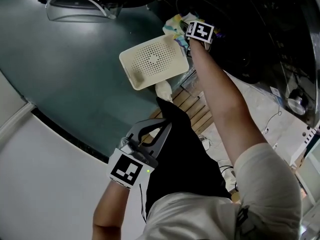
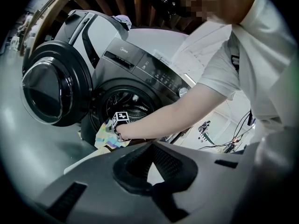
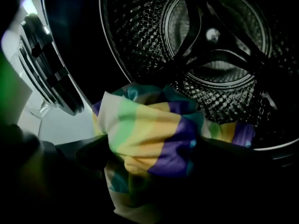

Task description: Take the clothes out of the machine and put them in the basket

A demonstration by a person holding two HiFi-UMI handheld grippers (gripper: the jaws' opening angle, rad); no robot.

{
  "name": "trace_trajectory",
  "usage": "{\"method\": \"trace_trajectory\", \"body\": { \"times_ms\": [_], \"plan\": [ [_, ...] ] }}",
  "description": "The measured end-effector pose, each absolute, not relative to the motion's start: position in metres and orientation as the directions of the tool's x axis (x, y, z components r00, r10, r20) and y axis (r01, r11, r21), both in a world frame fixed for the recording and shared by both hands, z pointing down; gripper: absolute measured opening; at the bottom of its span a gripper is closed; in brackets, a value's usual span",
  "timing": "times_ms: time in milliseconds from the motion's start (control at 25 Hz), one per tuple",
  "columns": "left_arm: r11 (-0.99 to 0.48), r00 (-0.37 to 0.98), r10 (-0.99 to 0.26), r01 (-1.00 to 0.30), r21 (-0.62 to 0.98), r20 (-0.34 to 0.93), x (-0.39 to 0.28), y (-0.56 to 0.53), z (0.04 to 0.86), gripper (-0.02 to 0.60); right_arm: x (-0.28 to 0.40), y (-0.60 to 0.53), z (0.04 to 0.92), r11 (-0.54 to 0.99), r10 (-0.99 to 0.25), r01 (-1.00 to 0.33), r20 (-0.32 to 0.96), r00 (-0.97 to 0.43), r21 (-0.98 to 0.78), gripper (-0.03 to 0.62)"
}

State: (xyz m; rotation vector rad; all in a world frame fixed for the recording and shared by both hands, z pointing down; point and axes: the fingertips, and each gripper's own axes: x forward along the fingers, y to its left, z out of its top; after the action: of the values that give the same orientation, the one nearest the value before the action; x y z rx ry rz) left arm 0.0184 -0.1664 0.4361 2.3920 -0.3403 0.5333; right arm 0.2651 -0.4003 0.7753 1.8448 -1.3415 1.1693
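A multicoloured cloth (image 3: 149, 134) hangs out of the washing machine's drum (image 3: 215, 45) over its front rim. My right gripper (image 3: 149, 160) stands open with the cloth between its jaws, which sit apart on either side of the bunched fabric. From the head view, the right gripper (image 1: 184, 28) is at the machine's mouth with the cloth (image 1: 174, 25) beside it. A cream perforated basket (image 1: 155, 61) sits on the floor just below the opening. My left gripper (image 1: 166, 126) hangs back near my body, shut and empty; in its own view the left gripper (image 2: 153, 148) points toward the machine (image 2: 140, 73).
The machine's round door (image 2: 51, 92) stands swung wide to the left. A wooden pallet (image 1: 192, 106) and loose cables (image 2: 224, 143) lie on the floor to the right of the machine. Grey floor (image 1: 65, 74) spreads left of the basket.
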Motion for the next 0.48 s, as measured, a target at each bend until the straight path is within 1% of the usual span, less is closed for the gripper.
{"method": "trace_trajectory", "body": {
  "times_ms": [120,240,480],
  "plan": [
    [-0.740,0.880,-0.109,-0.382,0.553,0.462,0.015,-0.168,0.444,-0.003,0.266,-0.405,0.782,-0.291,-0.418,-0.957,0.898,0.137,0.011,0.526],
    [-0.729,0.875,-0.122,-0.399,0.556,0.468,0.010,-0.170,0.449,-0.003,0.264,-0.407,0.787,-0.217,-0.403,-0.975,0.905,0.136,0.050,0.504],
    [-0.710,0.871,-0.134,-0.417,0.567,0.472,0.001,-0.174,0.452,-0.003,0.252,-0.410,0.787,-0.076,-0.391,-0.992,0.912,0.121,0.099,0.377]
  ]
}}
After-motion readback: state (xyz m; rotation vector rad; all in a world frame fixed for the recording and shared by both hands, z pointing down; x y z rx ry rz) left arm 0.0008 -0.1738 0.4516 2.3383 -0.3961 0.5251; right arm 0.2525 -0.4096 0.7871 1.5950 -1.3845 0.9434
